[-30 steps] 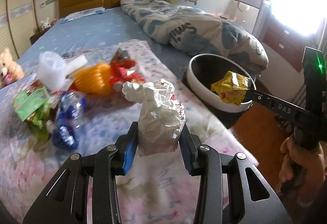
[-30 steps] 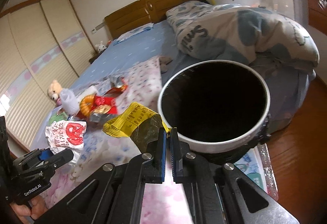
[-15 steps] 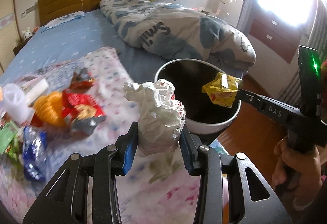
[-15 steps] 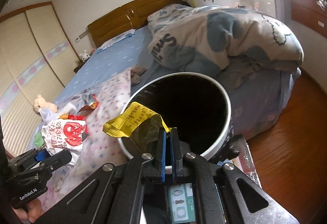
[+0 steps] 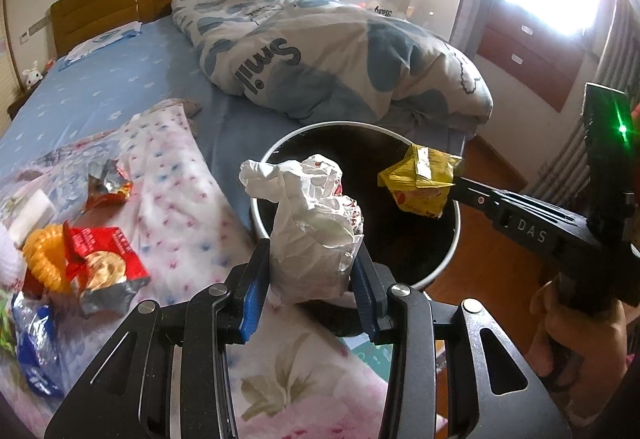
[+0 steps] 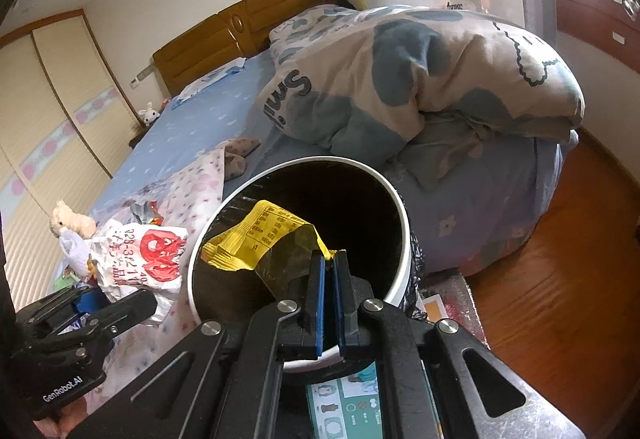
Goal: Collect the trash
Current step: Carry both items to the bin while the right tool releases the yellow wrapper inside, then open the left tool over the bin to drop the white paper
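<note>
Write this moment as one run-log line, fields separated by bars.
left gripper: shut on crumpled white plastic bag | right gripper: shut on yellow foil wrapper | both at white-rimmed black bin

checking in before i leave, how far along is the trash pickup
Nothing visibly binned: the white-rimmed black bin looks dark inside. In hand: left gripper holds a crumpled white plastic bag, right gripper pinches a yellow wrapper over the bin. Left: red snack packet and other litter on the bed.

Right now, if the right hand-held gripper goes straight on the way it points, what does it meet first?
Most likely the dark inside of the trash bin. The right hand-held gripper, shut on the yellow wrapper, points down into the bin's open mouth. Depth is hard to judge.
</note>
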Demonstrator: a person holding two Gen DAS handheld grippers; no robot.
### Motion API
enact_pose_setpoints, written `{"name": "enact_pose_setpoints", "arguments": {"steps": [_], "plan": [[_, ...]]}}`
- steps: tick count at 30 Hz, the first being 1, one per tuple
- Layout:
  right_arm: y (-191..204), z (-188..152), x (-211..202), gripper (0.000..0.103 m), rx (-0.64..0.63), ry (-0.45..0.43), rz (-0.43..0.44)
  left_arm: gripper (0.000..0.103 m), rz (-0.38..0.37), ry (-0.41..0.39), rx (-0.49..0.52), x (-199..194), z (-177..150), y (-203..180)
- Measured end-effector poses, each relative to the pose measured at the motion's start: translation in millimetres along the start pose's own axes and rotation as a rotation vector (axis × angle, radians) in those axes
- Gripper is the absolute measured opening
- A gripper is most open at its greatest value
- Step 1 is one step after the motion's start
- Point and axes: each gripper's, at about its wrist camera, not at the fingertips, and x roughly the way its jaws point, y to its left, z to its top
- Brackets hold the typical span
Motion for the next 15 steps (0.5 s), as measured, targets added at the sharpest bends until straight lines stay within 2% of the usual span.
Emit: {"name": "enact_pose_setpoints", "arguments": {"steps": [8,10,12,15], "plan": [[-6,8,8,0.004,0.003,0.012,-0.014,0.039,-0.011,0.031,0.002,20,7,-3],[-6,9,10,0.009,-0.002,0.012,-0.024,0.042,-0.012,0.038,0.004,24,8,-4],[-6,10,12,0.009,-0.008,0.018,-0.029,0.044,-0.011,0.041,0.006,27,9,-5],[-8,12,16,0.01,-0.012,0.023,-0.043,0.054,-0.017,0.047,0.005,28,9,-4]]}}
